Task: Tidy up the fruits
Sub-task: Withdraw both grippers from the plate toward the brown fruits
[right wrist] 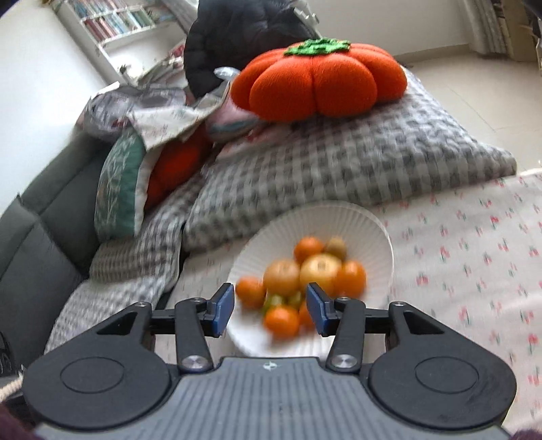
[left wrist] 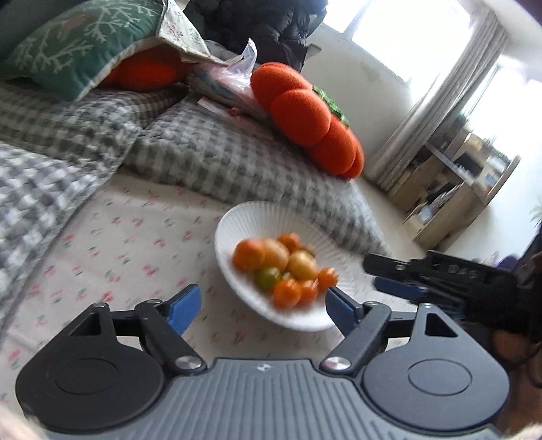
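Your left wrist view, left side first: a green cushion with a white branch print (left wrist: 67, 44) leans on a grey checked blanket (left wrist: 210, 152), with the flowered cloth (left wrist: 128, 243) spread below it. Your left gripper (left wrist: 261, 304) has its blue pads spread wide with nothing between them. Past them, mid-frame, the white ribbed plate (left wrist: 237, 220) sits on the flowered cloth and holds the fruits (left wrist: 281, 267), a blurred pile of orange, yellow and one green piece, all inside the rim. An orange pumpkin cushion (left wrist: 305, 118) stands on edge on the blanket behind the plate. Only this view gives you the window with curtains (left wrist: 440, 94), a low wooden shelf unit (left wrist: 454, 189) on the right, and your right gripper (left wrist: 382, 274) seen from the side at the far right, beside the plate. Your right wrist view, left first: a dark grey sofa (right wrist: 40, 237) and a white bookshelf (right wrist: 111, 20) show here only. Here the pumpkin cushion (right wrist: 318, 81) shows its green knitted top and lies on the checked blanket (right wrist: 338, 169). Your right gripper (right wrist: 269, 309) is partly open, pads apart and gripping nothing, over the near rim of the plate (right wrist: 372, 230) with the fruits (right wrist: 305, 274) just beyond. The flowered cloth (right wrist: 474, 264) fills the right side.
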Demonstrator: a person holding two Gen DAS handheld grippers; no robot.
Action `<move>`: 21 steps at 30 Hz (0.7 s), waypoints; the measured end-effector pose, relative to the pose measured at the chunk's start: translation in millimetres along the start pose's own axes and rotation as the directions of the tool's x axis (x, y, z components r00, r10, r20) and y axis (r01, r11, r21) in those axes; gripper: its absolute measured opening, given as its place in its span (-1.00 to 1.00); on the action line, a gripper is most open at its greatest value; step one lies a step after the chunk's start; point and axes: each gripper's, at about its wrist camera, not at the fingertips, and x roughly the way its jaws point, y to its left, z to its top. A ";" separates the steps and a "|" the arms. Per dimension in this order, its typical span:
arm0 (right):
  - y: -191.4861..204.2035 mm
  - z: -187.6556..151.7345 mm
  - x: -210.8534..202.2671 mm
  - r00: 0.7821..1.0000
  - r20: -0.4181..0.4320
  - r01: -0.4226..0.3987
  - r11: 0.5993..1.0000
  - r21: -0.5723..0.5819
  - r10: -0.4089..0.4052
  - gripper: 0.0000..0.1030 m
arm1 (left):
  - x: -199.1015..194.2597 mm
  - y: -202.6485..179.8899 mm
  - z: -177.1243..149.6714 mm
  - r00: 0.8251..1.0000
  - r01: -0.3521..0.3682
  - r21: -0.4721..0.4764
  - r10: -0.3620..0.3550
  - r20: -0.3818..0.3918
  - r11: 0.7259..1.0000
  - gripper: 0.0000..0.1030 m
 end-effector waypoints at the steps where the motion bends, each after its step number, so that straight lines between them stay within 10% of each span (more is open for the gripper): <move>1: 2.7 -6.2 -4.8 1.000 -0.007 0.002 1.000 -0.012 -0.002 -0.10 | -5.3 -0.4 -4.9 1.000 -0.021 0.015 0.021 -0.005 1.000 0.53; 21: 42.1 -109.1 -57.5 0.996 -0.036 0.063 0.960 -0.274 -0.076 0.19 | -29.8 -0.2 -81.5 0.971 -0.228 0.192 0.239 -0.034 0.954 0.67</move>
